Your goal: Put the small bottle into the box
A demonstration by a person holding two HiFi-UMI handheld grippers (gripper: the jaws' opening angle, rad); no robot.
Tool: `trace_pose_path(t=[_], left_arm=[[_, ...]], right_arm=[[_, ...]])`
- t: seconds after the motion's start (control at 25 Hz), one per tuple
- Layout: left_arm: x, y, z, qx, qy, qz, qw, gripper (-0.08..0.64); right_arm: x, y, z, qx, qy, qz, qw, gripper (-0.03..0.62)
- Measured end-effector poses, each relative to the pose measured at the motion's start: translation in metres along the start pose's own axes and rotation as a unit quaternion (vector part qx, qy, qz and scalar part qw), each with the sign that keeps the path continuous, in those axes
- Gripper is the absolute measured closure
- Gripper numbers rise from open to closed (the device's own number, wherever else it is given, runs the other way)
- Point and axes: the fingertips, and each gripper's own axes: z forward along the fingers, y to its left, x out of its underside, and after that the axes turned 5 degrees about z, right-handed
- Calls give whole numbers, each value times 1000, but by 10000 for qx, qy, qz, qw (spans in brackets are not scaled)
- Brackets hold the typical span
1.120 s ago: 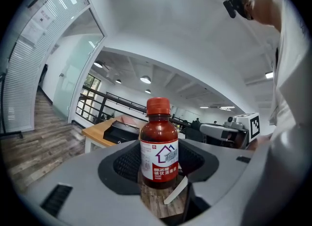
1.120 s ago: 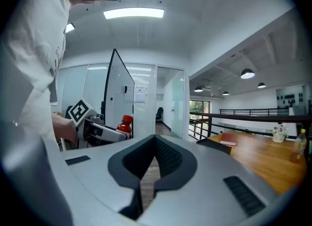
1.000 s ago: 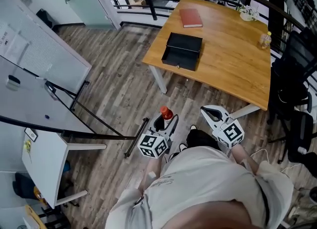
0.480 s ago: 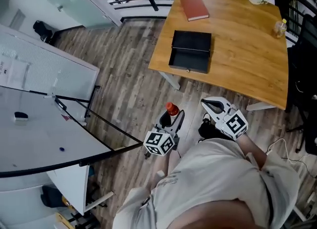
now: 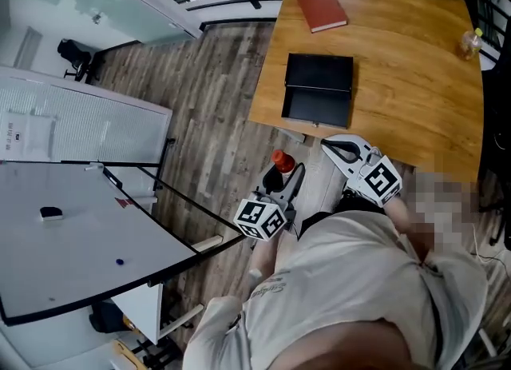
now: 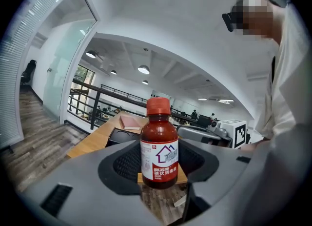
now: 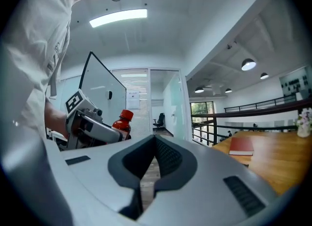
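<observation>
The left gripper's dark padded fingers are clamped on either side of a small brown-red plastic bottle with an orange-red cap and a white-and-red label. The bottle stands upright between them, long axis vertical, cap on top, label turned back toward the person. From above, its cap shows just ahead of the gripper, over the grey wood-plank floor and short of the near edge of the light wooden surface.

The right gripper is held alongside, near that same edge. Its fingers are drawn together at the tips with nothing between them, and its own view catches the bottle off to the left.

On the surface, well apart from the bottle, lies a black rectangular box, open on top with its dark inside showing. A red hardback book lies flat beyond it, and a small yellowish bottle stands at the far right edge. A big whiteboard leans to the person's left.
</observation>
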Motion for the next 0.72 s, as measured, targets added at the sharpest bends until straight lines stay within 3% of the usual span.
trace_pose_path(t=[0.28,0.56,0.72], left_arm=[[-3,12,26,59,87,-238,9997,334],[-33,18,52,301,33,74,9995,334],[-36,39,50,240,-22,-74,9997,334]], right_arm=[[23,-21,-7,152,111,334,9993,597],[36,-45,-14,489,225,714,9960,597],[34,-38,5,409,301,678,9964,597]])
